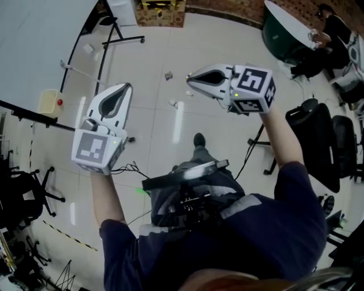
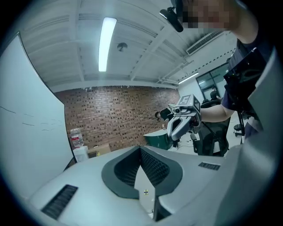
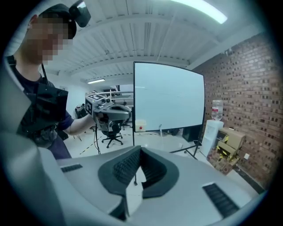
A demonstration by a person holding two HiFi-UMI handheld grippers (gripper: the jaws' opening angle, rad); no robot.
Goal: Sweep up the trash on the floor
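On the glossy white floor point(image 1: 170, 170), just ahead of the person's dark shoe point(image 1: 199, 139), lie the trash scraps point(image 1: 173, 104). They are a few small pale and dark bits, loosely scattered and well apart from both grippers, which are held up in the air. The left gripper point(image 1: 125, 87) has its fingers pressed together with nothing between them. The right gripper point(image 1: 190, 82) is the same, its fingers closed and empty. Each carries a cube point(image 1: 253, 88) with black-and-white square markers but no words.

The cardboard box point(image 1: 162, 11) by the brick wall point(image 2: 119, 114) shows yellow-and-black print too small to read. The water bottle point(image 2: 76, 138) has a red label I cannot make out.

The open stretch of floor around the scraps is bounded on the left by the black legs of the screen stand point(image 1: 122, 41). On the right stands a black office chair point(image 1: 315, 133), and farther off a green-sided round desk point(image 1: 281, 37). Cables point(image 1: 128, 169) trail near the person's feet.
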